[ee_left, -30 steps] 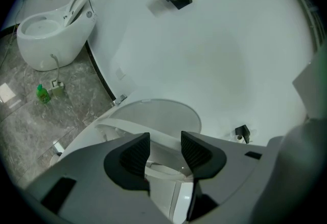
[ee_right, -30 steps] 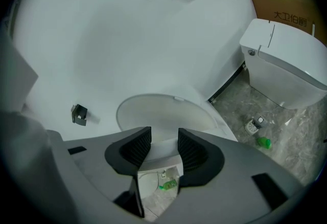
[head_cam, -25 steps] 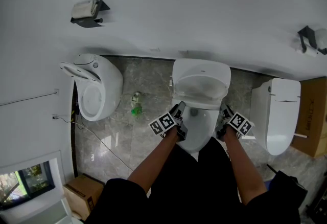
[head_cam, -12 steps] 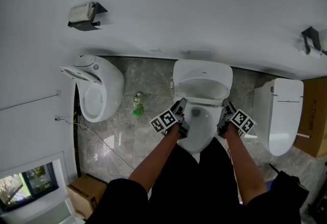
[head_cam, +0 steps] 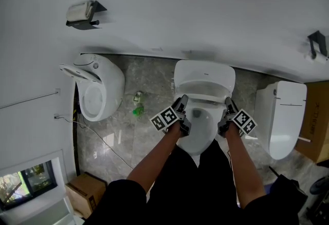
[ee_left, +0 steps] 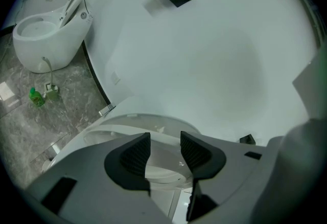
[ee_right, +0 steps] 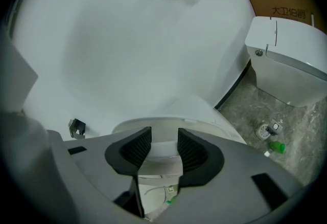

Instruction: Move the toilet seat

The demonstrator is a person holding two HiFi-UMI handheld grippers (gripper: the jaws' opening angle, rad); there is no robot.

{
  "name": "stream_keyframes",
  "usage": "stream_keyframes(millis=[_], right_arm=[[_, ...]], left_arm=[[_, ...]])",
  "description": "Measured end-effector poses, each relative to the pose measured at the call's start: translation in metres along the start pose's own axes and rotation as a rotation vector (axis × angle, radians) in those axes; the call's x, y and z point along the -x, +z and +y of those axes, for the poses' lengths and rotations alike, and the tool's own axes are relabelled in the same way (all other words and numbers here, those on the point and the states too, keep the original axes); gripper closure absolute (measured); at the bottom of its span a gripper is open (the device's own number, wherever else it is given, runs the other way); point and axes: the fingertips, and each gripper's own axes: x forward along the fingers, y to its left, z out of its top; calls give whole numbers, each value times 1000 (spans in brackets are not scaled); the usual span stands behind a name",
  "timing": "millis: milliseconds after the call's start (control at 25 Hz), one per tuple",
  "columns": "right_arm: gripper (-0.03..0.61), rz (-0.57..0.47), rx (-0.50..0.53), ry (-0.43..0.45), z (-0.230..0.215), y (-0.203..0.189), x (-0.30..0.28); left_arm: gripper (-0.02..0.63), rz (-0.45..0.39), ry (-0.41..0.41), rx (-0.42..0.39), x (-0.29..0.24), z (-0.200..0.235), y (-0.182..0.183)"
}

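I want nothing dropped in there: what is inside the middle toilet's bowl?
The bowl shows white porcelain and one dark spot, probably the drain. The raised seat covers its rear. Nothing else can be made out.

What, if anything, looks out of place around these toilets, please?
A small green bottle sits loose on the stone floor between the left toilet and the middle toilet, an odd place for it. Nothing looks spilled or broken.

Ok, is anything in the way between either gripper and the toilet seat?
Nothing visible does. The left gripper and right gripper are both open, one at each side of the middle toilet, and the toilet seat lies directly ahead of their jaws.
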Motion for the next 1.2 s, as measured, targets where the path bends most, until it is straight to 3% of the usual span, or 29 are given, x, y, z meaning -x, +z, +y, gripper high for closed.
stream_keyframes(millis=[1200], right_arm=[[394, 7, 52, 46, 7, 28, -46]], left_arm=[[434, -20, 20, -57, -44, -10, 29]])
